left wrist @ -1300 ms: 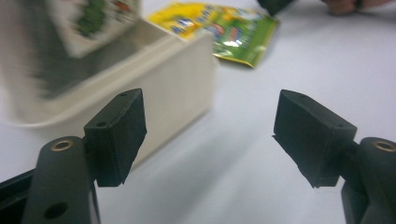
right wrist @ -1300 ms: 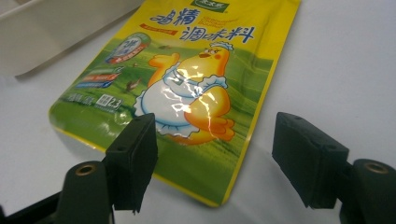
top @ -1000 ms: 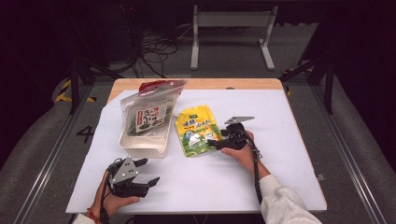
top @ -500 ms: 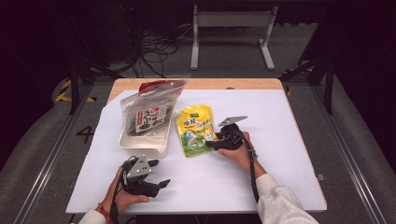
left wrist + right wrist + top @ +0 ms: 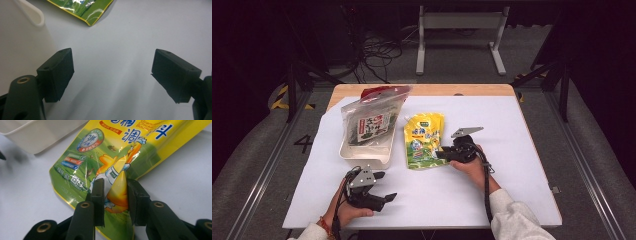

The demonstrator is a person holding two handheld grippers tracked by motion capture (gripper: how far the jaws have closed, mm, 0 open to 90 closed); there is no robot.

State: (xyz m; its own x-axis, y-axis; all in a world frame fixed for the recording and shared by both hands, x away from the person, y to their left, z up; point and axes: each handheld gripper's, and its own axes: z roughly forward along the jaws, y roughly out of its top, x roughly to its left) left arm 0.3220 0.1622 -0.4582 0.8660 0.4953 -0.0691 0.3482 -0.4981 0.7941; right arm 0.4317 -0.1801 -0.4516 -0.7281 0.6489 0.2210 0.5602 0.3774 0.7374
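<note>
Right tool (image 5: 112, 195) level, just closing, pinching yellow pouch (image 5: 125, 152) edge

The tabletop (image 5: 522, 150), wooden along its far edge and covered by a white sheet, carries a white tray (image 5: 362, 152) with a clear seaweed bag (image 5: 372, 120) propped on it, and a yellow-green pouch (image 5: 424, 140) lying flat just right of that tray

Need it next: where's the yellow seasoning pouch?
High view, table centre: yellow seasoning pouch lies right of the white tray, its edge pinched by the right gripper.
</note>
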